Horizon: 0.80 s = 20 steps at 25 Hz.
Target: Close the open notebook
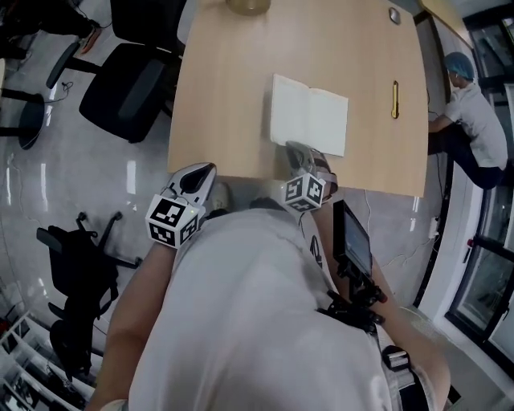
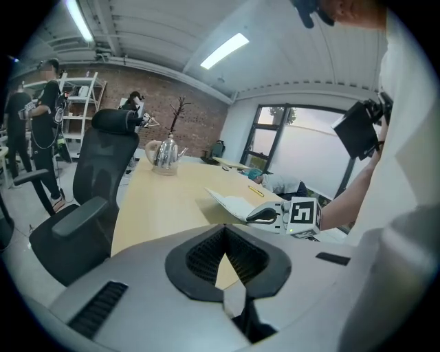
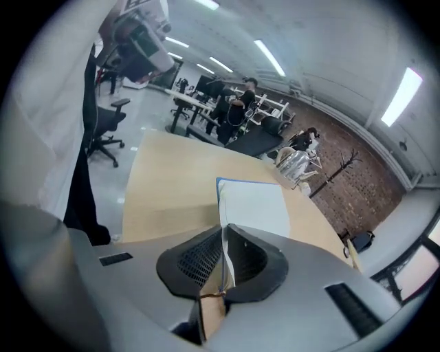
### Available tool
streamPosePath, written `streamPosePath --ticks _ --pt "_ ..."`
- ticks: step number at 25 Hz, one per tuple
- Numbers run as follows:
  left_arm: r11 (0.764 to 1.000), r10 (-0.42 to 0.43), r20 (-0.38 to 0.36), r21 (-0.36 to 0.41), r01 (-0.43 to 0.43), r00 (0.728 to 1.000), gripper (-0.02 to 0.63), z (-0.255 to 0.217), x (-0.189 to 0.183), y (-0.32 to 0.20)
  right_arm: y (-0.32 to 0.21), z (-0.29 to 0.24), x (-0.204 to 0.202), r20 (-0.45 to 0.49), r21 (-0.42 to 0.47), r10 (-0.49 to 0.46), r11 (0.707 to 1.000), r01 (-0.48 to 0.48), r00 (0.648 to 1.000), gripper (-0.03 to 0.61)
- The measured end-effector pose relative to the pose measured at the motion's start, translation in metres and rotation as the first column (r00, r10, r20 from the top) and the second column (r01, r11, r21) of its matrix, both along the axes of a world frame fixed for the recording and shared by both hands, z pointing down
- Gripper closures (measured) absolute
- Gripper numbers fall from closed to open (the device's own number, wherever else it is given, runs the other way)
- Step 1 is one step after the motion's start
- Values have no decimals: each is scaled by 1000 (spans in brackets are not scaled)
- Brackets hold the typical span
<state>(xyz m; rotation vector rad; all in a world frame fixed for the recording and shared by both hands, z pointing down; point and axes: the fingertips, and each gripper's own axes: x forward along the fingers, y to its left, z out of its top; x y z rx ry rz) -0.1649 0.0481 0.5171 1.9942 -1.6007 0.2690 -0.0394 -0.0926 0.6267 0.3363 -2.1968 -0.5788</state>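
White notebook (image 1: 309,119), one, open on table (image 1: 217,80); right gripper (image 1: 299,149) clamps its edge; left gripper (image 1: 204,171) closed, empty.

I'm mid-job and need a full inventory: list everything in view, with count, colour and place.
table: one, light wood, fills the middle of the head view
notebook: one, white pages with a blue cover edge, open at the table's centre
pen: one, yellow, on the table right of the notebook
small round object: one, grey, at the far right corner of the table
kettle: one, silver, at the table's far end
office chairs: at least two, black, on the floor left of the table
bystander: one, white top and blue cap, right of the table
left gripper: grey, at the table's near edge, jaws together, empty
right gripper: grey, jaws shut on the notebook's near edge
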Motion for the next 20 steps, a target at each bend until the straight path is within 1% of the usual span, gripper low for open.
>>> streamPosePath --ticks 5,8,11,14,17,20 --pt "998 68 5 6 -68 998 609 -3 13 -18 -9 -15 11 120 -128 94 989 -79 988 546" --pt "994 107 8 8 -107 994 609 -4 21 -28 -15 -22 20 192 -205 183 968 -143 964 548" --pt "989 150 10 6 -150 989 609 -4 30 -35 -19 -27 33 263 -310 294 928 -208 919 552" --pt "984 178 13 12 -178 984 609 -6 35 -44 -27 -30 42 318 -409 386 880 -242 866 554" --pt "979 203 19 12 -203 979 609 -7 42 -56 -36 -31 52 348 -483 451 838 -256 822 555" --pt "970 244 20 9 -244 970 609 -8 55 -69 -44 -30 68 361 -532 513 799 -279 779 557"
